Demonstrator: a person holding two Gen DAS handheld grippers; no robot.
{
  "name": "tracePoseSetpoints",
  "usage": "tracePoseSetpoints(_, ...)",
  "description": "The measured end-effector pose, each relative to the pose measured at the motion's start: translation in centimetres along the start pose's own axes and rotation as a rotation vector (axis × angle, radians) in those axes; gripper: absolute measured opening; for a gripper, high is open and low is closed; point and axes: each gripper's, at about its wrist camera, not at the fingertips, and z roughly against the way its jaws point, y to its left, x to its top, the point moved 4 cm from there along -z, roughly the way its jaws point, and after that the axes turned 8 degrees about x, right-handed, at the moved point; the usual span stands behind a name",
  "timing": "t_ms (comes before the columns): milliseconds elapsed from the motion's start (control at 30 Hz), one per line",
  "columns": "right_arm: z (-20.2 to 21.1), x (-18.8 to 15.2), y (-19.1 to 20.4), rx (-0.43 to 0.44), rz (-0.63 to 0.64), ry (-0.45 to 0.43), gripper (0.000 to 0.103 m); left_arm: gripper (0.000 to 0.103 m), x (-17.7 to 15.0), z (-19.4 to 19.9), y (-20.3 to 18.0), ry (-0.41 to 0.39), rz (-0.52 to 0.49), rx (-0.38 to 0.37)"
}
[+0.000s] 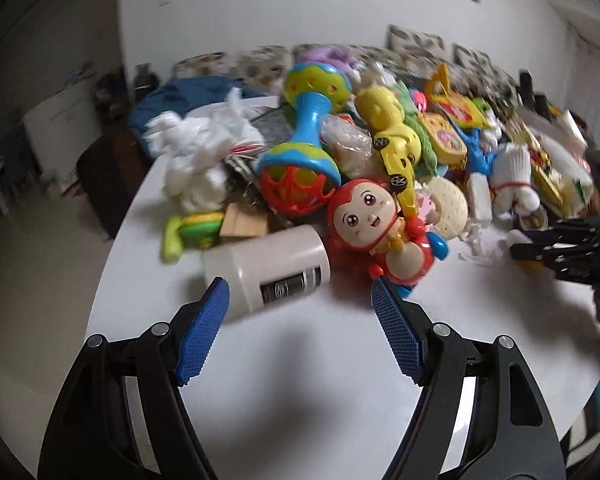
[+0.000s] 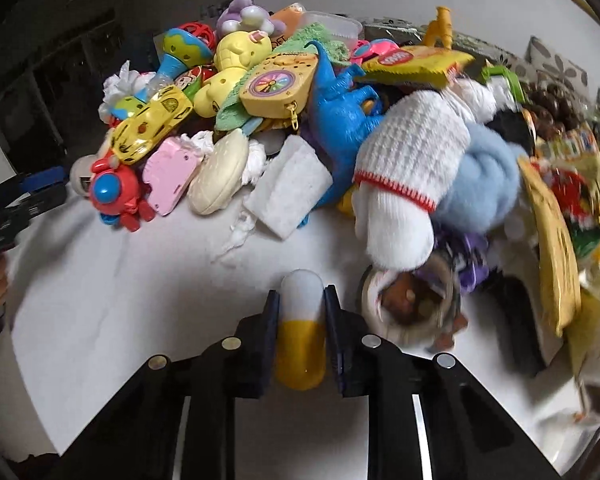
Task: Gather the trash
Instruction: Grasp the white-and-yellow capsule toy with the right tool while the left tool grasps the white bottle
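Both wrist views face one toy pile (image 1: 380, 152) closely.

Capsule toy gripped at the edge of a messy toy pile

A white-and-yellow capsule (image 2: 302, 328) is pinched between the pads of the right gripper (image 2: 302, 304) over the white surface (image 2: 140, 300). Just ahead, a white knit glove (image 2: 408, 168) is draped over a blue fuzzy thing (image 2: 484, 176); a blue dinosaur (image 2: 340, 108), yellow toy car (image 2: 152, 124) and red doll (image 2: 116, 192) are piled behind.

left gripper (image 1: 300, 294): black arms, blue ridged pads, silver screws | right gripper (image 2: 302, 300): black arms, silver screws
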Motion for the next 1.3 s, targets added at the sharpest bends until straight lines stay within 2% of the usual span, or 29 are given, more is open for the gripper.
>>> tracePoseSetpoints(133, 0.4, -0.8, -0.4, 0.023, -0.022, -0.002, 0.023, 0.082, 1.2, -2.1, 0.5, -0.015, -0.090, 0.034)
tracePoseSetpoints(267, 0.6, -1.1, -0.3, 0.020, -0.030, -0.004, 0.023, 0.088, 2.1, -3.0, 0.8, 0.015, -0.099, 0.056)
tracePoseSetpoints(433, 0.9, -0.6, -0.4, 0.031, -0.031, -0.012, 0.023, 0.089, -1.0, -0.8, -0.8, 0.055, -0.120, 0.017)
tracePoseSetpoints(500, 0.8, -0.4, -0.3, 0.043, -0.038, -0.016, 0.023, 0.089, -2.4, -0.3, -1.0, 0.042, -0.120, 0.040)
tracePoseSetpoints(567, 0.9, -0.5, -0.3, 0.048, -0.038, -0.016, 0.023, 0.089, -3.3, 0.1, -0.6, 0.051, -0.067, 0.055)
tracePoseSetpoints(700, 1.0, -0.7, -0.1, 0.058, -0.026, -0.013, 0.023, 0.089, -2.8, 0.3, 0.9, 0.064, 0.115, 0.070)
tracePoseSetpoints(833, 1.0, -0.6, -0.5, 0.087, -0.050, -0.015, 0.023, 0.089, -1.5, -1.9, 1.6, 0.128, 0.258, 0.114)
tracePoseSetpoints(1000, 1.1, -0.5, -0.8, 0.098, -0.038, -0.011, 0.023, 0.089, -0.1, -5.2, 2.6, 0.220, 0.467, 0.120)
tracePoseSetpoints(1100, 1.2, -0.4, -1.0, 0.110, -0.033, -0.005, 0.023, 0.089, 0.4, -6.0, 4.1, 0.236, 0.588, 0.122)
tracePoseSetpoints(1167, 1.2, -0.4, -1.1, 0.121, -0.042, -0.004, 0.023, 0.088, 0.5, -6.4, 4.7, 0.251, 0.618, 0.146)
tracePoseSetpoints(1200, 1.2, -0.4, -1.2, 0.125, -0.048, -0.004, 0.023, 0.083, 0.6, -6.5, 4.8, 0.265, 0.608, 0.175)
tracePoseSetpoints(1233, 1.3, -0.4, -1.3, 0.129, -0.054, -0.005, 0.023, 0.072, 0.6, -6.5, 4.7, 0.269, 0.585, 0.203)
tracePoseSetpoints(1300, 1.4, -0.5, -1.4, 0.132, -0.071, -0.008, 0.023, 0.066, 0.5, -6.3, 4.6, 0.264, 0.569, 0.176)
